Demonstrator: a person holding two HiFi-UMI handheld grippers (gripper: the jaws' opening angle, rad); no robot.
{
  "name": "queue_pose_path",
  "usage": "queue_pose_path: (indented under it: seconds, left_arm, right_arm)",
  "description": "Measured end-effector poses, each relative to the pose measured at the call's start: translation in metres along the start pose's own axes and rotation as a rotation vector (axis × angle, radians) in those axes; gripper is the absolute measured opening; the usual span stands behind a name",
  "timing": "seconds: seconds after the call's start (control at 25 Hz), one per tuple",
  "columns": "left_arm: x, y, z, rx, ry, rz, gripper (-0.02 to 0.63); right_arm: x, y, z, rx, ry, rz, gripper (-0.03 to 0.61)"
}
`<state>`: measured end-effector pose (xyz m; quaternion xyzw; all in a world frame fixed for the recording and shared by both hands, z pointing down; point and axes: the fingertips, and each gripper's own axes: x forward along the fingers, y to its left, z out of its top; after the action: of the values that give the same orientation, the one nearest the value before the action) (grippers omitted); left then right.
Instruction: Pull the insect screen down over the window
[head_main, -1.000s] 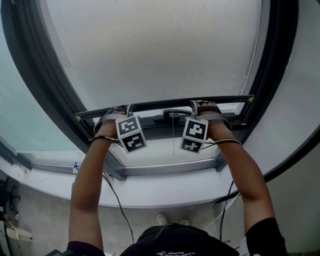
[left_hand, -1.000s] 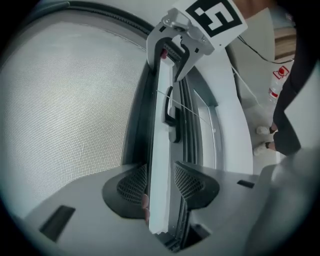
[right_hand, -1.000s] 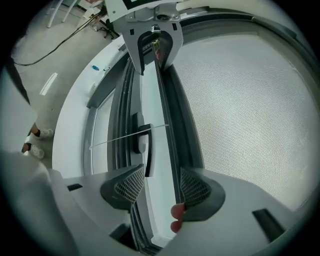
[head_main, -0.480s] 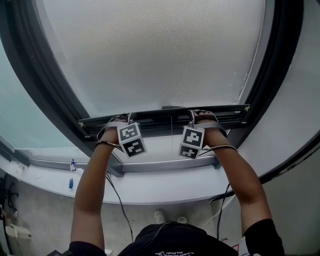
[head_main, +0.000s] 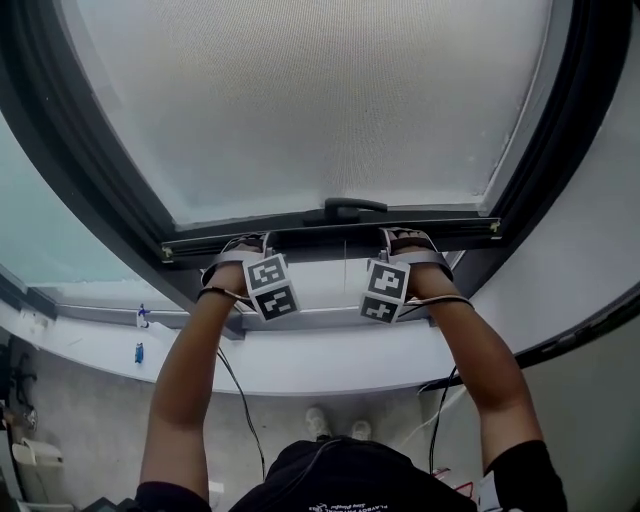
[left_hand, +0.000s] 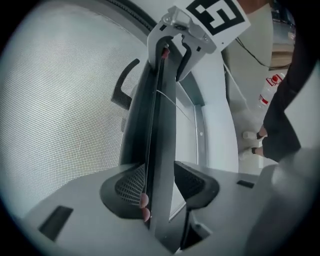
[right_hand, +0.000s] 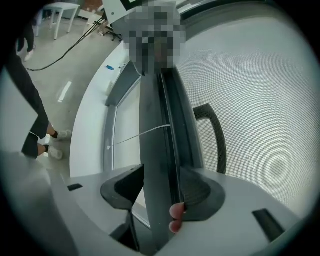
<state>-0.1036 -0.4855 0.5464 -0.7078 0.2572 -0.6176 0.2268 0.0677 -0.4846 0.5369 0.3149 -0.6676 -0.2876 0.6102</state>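
Note:
The grey mesh insect screen (head_main: 310, 100) covers most of the window, and its dark bottom bar (head_main: 330, 238) runs across the head view just above the window sill (head_main: 320, 365). My left gripper (head_main: 243, 244) is shut on the bar left of centre; the bar (left_hand: 157, 150) passes between its two jaws. My right gripper (head_main: 400, 240) is shut on the same bar (right_hand: 157, 165) right of centre. A black window handle (head_main: 345, 207) shows behind the mesh between the two grippers. A thin pull cord (head_main: 345, 270) hangs from the bar's middle.
Dark window frame posts (head_main: 75, 170) stand at both sides of the screen. Below lies a white sill, with small blue items (head_main: 139, 352) on it at the left. Cables (head_main: 240, 410) trail to the floor, where the person's shoes (head_main: 335, 428) show.
Both grippers have come down with the bottom bar, closing the gap above the sill. The black handle now shows behind the mesh above the bar.

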Motion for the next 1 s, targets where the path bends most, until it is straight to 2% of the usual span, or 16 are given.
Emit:
queue_pose_path:
  seconds: [0.16, 0.36, 0.48, 0.72, 0.8, 1.0]
  left_arm:
    - [-0.002, -0.001, -0.001, 0.012, -0.007, 0.008, 0.166]
    - [0.000, -0.007, -0.004, 0.030, 0.008, -0.027, 0.166]
    - [0.003, -0.008, -0.004, 0.051, 0.036, -0.004, 0.166]
    - [0.006, 0.000, -0.002, 0.038, 0.014, 0.045, 0.166]
    - [0.006, 0.000, -0.002, 0.042, 0.003, 0.037, 0.166]
    - [0.007, 0.000, -0.002, 0.048, 0.004, 0.034, 0.166]
  right_arm:
    - [-0.002, 0.001, 0.000, -0.009, 0.006, 0.004, 0.227]
    - [0.000, 0.008, 0.001, -0.022, 0.024, 0.029, 0.222]
    - [0.003, 0.010, 0.000, -0.015, 0.026, 0.022, 0.222]
    - [0.005, 0.006, -0.005, -0.070, 0.059, 0.000, 0.221]
    - [0.005, 0.007, -0.007, -0.095, 0.075, 0.005, 0.221]
    - [0.008, 0.006, -0.004, -0.088, 0.040, -0.026, 0.221]
